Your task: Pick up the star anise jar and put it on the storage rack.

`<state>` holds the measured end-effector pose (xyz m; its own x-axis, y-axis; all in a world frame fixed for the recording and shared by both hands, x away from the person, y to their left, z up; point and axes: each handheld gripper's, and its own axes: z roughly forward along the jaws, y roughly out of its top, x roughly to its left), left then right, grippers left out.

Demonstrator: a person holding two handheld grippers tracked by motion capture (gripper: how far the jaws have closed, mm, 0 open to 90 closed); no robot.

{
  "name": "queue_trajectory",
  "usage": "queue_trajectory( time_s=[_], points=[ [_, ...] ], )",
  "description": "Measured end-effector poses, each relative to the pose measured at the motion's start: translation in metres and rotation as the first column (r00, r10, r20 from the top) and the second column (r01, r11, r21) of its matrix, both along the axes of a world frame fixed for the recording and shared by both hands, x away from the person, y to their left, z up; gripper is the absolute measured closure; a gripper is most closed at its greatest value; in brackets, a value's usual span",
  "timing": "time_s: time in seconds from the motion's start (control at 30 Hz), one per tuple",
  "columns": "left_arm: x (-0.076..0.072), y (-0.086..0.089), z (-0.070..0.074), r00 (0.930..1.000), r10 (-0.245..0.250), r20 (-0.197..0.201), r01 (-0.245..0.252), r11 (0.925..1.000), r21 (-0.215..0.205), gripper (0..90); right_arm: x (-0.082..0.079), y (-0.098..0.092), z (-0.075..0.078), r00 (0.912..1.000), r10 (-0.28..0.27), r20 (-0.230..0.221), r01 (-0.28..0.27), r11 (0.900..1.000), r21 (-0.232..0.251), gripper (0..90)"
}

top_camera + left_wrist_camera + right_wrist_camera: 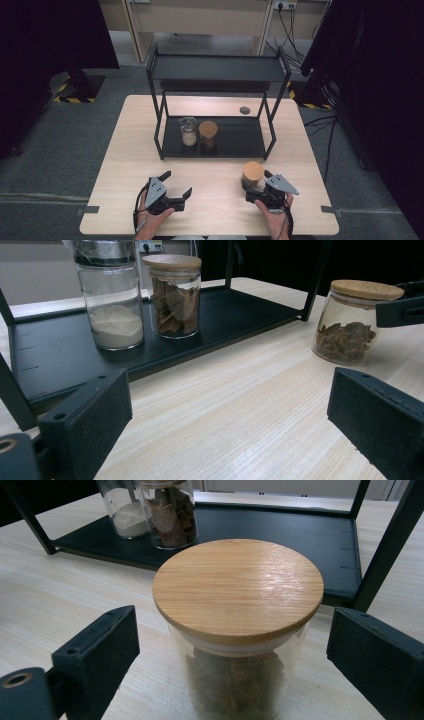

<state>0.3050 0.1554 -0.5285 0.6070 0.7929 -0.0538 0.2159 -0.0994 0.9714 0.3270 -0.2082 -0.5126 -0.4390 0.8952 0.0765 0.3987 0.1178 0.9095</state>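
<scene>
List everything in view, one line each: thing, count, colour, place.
Light wooden table: 1, pale wood, centre of the high view.
Black metal two-tier shelf rack: 1, black, on the far half of the table.
Clear glass jar of white powder with metal top: 1, clear and white, lower shelf, left.
Clear glass jar of brown bark pieces with bamboo lid: 1, clear and brown, lower shelf, beside the powder jar.
Clear glass jar of brown spice with bamboo lid: 1, clear and brown, on the table in front of the rack, between the right gripper's open jaws, untouched.
Small round dark disc: 1, grey, behind the rack.
Left gripper: 1, black, near edge, open.
Right gripper: 1, black, at the spice jar.
</scene>
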Motion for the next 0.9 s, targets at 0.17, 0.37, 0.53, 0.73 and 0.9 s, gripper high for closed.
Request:
queue_trajectory(
  time_s=[0.17, 0.37, 0.53, 0.73, 0.9],
  points=[
    [0.0, 0.0, 0.0, 1.0, 0.0, 0.001, 0.0, 1.0, 0.0, 3.5, 0.003, 0.0, -0.001, 1.0, -0.005, -0.001, 0.005, 1.0, -0.007, 7.4],
    [0.0, 0.0, 0.0, 1.0, 0.0, 0.0, 0.0, 1.0, 0.0, 3.5, 0.007, 0.001, -0.002, 0.9999, -0.011, 0.001, 0.011, 1.0, -0.016, 9.0],
    [0.0, 0.0, 0.0, 1.0, -0.001, 0.0, 0.001, 1.0, 0.0, 3.6, 0.01, 0.002, -0.002, 0.9999, -0.011, 0.002, 0.011, 1.0, -0.027, 10.4],
    [0.0, 0.0, 0.0, 1.0, -0.001, 0.0, 0.001, 1.0, -0.001, 3.5, 0.013, 0.004, -0.004, 0.9999, -0.011, -0.001, 0.011, 0.999, -0.041, 12.5],
    [0.0, 0.0, 0.0, 1.0, -0.001, 0.0, 0.001, 1.0, 0.0, 3.6, 0.016, 0.003, -0.005, 0.9998, -0.013, -0.015, 0.013, 0.999, -0.036, 14.6]
  ],
)
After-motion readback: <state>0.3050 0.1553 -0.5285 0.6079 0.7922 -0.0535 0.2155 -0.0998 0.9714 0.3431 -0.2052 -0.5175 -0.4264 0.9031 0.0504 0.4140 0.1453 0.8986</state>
